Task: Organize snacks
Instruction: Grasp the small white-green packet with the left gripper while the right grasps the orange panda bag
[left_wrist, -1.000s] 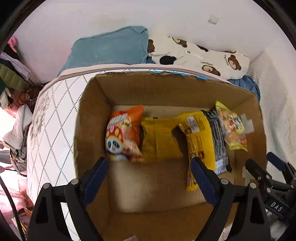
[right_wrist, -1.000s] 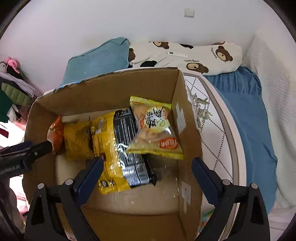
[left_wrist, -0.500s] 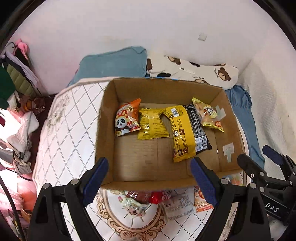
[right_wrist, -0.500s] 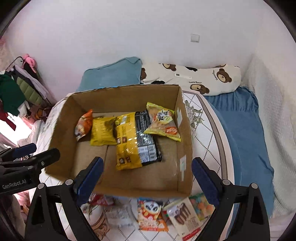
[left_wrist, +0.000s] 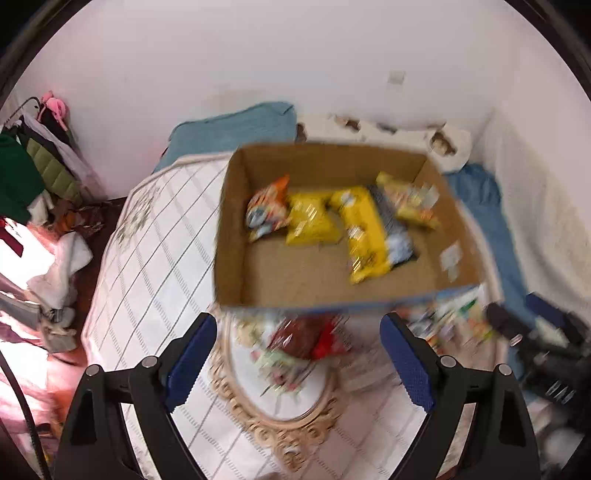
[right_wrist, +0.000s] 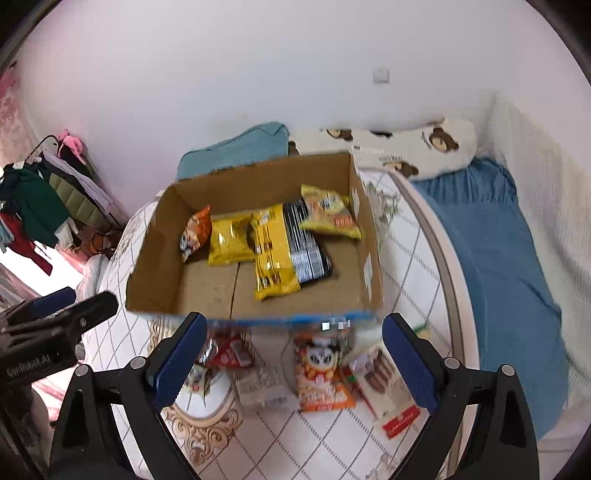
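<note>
On the bed (right_wrist: 417, 280), toward the pillows: cardboard box (right_wrist: 162, 258), open-topped, holding five packets along its far side — orange packet (right_wrist: 195, 232) leftmost, small yellow bag (right_wrist: 231, 242) next, long yellow pack (right_wrist: 273, 254) overlapping a black pack (right_wrist: 306, 251), and a yellow snack bag (right_wrist: 328, 218) leaning in the far right corner. Near half of the box floor bare. Just in front of the box, loose on the quilt: red packet (right_wrist: 227, 354), clear bag (right_wrist: 264, 387), panda packet (right_wrist: 321, 373), biscuit-stick pack (right_wrist: 384, 384) — none of them touching the jaws. Right gripper (right_wrist: 293, 363) above these loose snacks, jaws spread wide, nothing between them. Left gripper (left_wrist: 297, 363) likewise spread wide and holding nothing, over the blurred heap near the red packet (left_wrist: 306, 338); box (left_wrist: 231, 240) beyond it. Behind the box, blue pillow (right_wrist: 236, 151) and bear-print pillow (right_wrist: 417, 147) against the wall.
</note>
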